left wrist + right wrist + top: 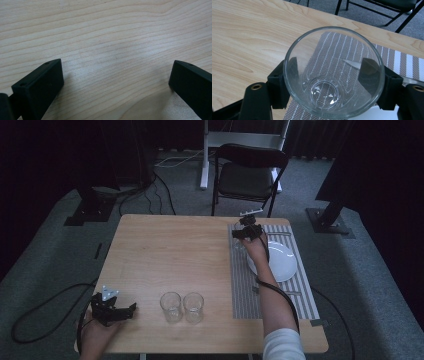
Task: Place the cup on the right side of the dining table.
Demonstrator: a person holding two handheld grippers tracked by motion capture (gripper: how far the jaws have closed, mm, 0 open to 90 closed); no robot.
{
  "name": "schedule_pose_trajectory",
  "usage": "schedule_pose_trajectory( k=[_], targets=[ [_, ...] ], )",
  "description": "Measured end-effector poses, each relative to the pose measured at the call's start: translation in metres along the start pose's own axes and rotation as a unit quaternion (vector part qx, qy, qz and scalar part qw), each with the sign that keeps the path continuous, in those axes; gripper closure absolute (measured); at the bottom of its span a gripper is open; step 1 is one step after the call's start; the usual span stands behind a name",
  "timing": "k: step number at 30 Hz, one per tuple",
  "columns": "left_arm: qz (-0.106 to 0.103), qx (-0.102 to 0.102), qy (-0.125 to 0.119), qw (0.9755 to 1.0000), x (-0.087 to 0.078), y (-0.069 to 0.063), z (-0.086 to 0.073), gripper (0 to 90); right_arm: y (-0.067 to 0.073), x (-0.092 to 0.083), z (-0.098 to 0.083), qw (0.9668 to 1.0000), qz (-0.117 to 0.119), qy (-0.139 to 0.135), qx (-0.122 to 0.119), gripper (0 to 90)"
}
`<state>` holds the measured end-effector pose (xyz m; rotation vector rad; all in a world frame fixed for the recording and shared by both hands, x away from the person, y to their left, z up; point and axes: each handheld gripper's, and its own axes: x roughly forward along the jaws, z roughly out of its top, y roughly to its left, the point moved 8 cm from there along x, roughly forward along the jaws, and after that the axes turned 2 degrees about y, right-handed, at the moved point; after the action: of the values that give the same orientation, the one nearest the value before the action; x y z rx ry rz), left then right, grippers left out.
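Seemingly upright glass (333,72) in right tool (329,82)

Both claws are matte black with blocky jaws: the left claw (113,311) carries a grey three-cornered plate, the right claw (247,232) trails a black cable. A white sleeve (283,344) covers the right arm.

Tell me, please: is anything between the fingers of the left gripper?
No: in the left gripper view the fingers of the left gripper stand wide apart, with nothing but bare wooden table between them.
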<state>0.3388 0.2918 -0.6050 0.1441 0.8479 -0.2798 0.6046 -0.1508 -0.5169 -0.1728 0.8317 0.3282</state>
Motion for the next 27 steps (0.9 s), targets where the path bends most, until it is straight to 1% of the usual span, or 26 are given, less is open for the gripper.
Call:
schedule_pose_trajectory(
  k=[2,3,5,6,8,11,13,15,16,17,18,20,21,23,25,26,27],
  targets=[
    [0.0,0.0,0.0,1.0,0.0,0.0,0.0,0.0,0.0,0.003,-0.004,1.0,0.002,0.004,0.006,28.6],
    [0.0,-0.001,0.0,1.0,0.0,0.0,0.0,0.0,-0.001,0.006,-0.008,1.0,0.003,0.007,0.001,28.6],
    [0.0,0.0,0.0,1.0,0.0,0.0,0.0,0.0,-0.001,0.006,-0.01,1.0,0.007,-0.002,0.007,28.6],
    [0.0,0.0,0.0,1.0,0.0,0.0,0.0,0.0,-0.002,0.006,-0.011,0.9999,0.009,-0.003,0.008,28.6],
    [0.0,0.0,0.0,1.0,0.0,0.0,0.0,0.0,-0.001,0.005,-0.012,1.0,0.008,0.0,0.003,28.5],
    [0.0,-0.001,0.0,1.0,0.0,0.0,0.0,0.0,-0.001,0.005,-0.013,0.9999,0.009,-0.004,0.006,28.5],
    [0.0,-0.001,0.0,1.0,0.0,0.0,0.0,0.0,-0.001,0.005,-0.013,0.9999,0.008,0.002,0.007,28.2],
    [0.0,-0.001,0.0,1.0,0.0,0.0,0.0,0.0,-0.001,0.004,-0.012,0.9998,0.01,0.014,0.008,27.9],
    [0.0,-0.001,0.0,1.0,0.0,0.0,0.0,0.0,-0.001,0.003,-0.012,0.9997,0.012,0.017,0.009,25.7],
    [0.0,-0.001,0.0,1.0,0.0,0.0,0.0,0.0,0.001,0.002,-0.013,0.9994,0.025,0.019,0.011,20.4],
    [0.001,-0.002,0.0,1.0,0.0,0.0,0.0,0.0,0.002,0.001,-0.014,0.9992,0.033,0.022,0.009,18.1],
    [0.001,-0.002,0.0,1.0,0.0,0.0,0.0,0.0,0.002,0.0,-0.016,0.9993,0.027,0.026,-0.001,16.3],
    [0.001,-0.002,0.0,1.0,0.0,0.0,0.0,0.0,0.002,-0.001,-0.017,0.9994,0.025,0.024,-0.001,14.9],
    [0.001,-0.002,0.0,1.0,0.0,0.0,0.0,0.0,0.002,-0.003,-0.019,0.9994,0.027,0.023,0.002,14.9],
    [0.001,-0.002,0.0,1.0,0.0,0.0,0.0,0.1,0.002,-0.006,-0.019,0.9995,0.028,0.016,0.005,14.9],
    [0.001,-0.002,0.0,1.0,0.0,0.0,0.0,0.0,0.002,-0.008,-0.019,0.9996,0.024,0.012,0.005,14.9],
    [0.001,-0.002,0.0,1.0,0.0,0.0,0.0,0.0,0.002,-0.01,-0.02,0.9996,0.027,0.009,0.007,14.9]
  ],
)
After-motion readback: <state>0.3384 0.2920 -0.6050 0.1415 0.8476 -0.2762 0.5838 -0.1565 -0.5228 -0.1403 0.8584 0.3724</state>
